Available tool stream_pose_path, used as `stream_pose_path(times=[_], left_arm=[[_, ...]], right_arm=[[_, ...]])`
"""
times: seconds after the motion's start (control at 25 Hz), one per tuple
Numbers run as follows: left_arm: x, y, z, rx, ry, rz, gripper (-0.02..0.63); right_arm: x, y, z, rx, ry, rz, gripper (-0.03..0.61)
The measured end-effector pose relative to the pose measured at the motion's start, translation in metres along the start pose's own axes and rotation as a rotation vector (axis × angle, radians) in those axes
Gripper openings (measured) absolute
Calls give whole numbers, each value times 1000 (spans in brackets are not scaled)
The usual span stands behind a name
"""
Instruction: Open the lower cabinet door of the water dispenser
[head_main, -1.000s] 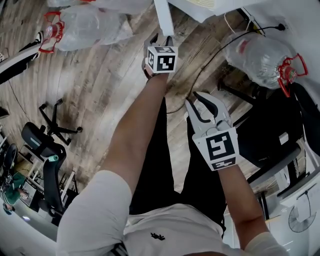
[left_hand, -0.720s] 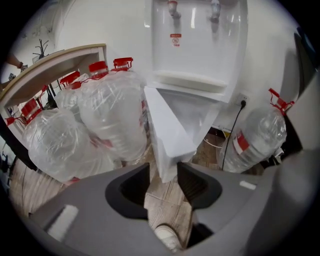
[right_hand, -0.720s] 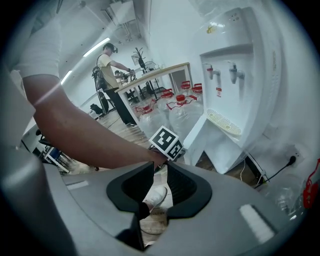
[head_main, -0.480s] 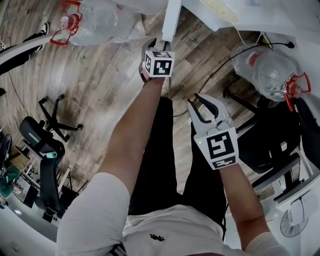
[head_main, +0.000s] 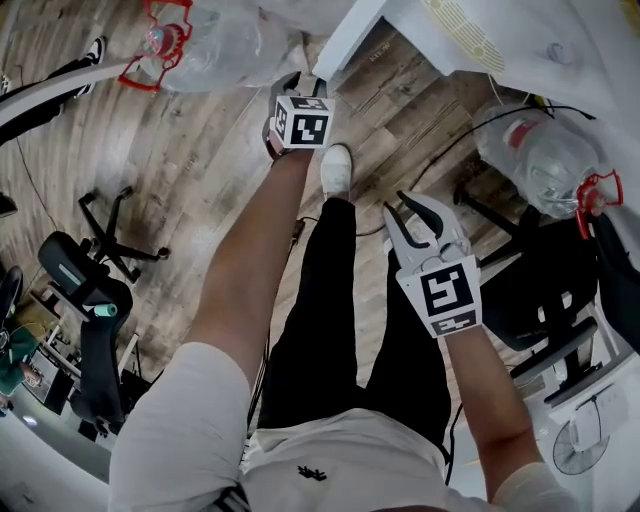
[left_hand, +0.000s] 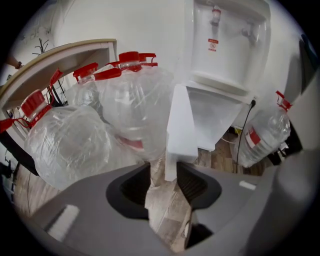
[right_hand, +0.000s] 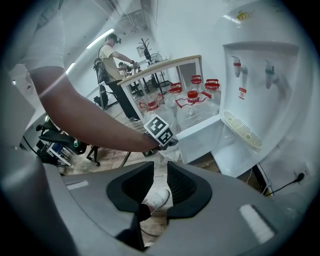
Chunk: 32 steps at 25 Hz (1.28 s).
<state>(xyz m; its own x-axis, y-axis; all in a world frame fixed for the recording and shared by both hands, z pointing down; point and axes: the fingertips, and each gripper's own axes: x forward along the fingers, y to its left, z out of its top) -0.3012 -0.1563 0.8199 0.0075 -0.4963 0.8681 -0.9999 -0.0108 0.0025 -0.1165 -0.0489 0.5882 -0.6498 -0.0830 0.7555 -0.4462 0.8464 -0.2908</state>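
Observation:
The white water dispenser (head_main: 470, 40) stands at the top of the head view. Its lower cabinet door (head_main: 345, 40) is swung out, and the left gripper view shows the hollow cabinet (left_hand: 215, 115) behind the door (left_hand: 180, 125). My left gripper (head_main: 303, 80) reaches the door's free edge. That edge's lower corner sits between the jaws of the left gripper (left_hand: 164, 172), against the right one, with floor showing on the other side. My right gripper (head_main: 418, 208) hangs lower and to the right, open and empty. The right gripper (right_hand: 160, 172) looks at the left gripper's cube (right_hand: 160, 131) and the door (right_hand: 200, 135).
Large clear water bottles with red caps lie left of the dispenser (head_main: 200, 40) (left_hand: 65, 140), and one lies at its right (head_main: 545, 150). A black cable (head_main: 450, 100) runs over the wood floor. An office chair (head_main: 90, 290) stands at the left. My shoe (head_main: 337, 170) is under the door.
My left gripper has moved left with the door's edge, and the door has swung further open. The right gripper has drifted a little. My shoe has come into view.

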Motion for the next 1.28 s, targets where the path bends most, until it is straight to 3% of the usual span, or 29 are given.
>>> stream_pose_path(times=[0.32,0.76,0.92,1.28], left_arm=[[9,42,8,26,26,-5,218],[8,60,14,51,31,-20,218],[-14,62,7,62,42,-16,218],[-97,49,33,140,-16,-59,218]], right_arm=[[21,9,20,-17,23,6,66],[25,13,29,-10,17,-37,66],[10,20,22,3,13,-54,66],[-51,41,26,21,-36,-135,66]])
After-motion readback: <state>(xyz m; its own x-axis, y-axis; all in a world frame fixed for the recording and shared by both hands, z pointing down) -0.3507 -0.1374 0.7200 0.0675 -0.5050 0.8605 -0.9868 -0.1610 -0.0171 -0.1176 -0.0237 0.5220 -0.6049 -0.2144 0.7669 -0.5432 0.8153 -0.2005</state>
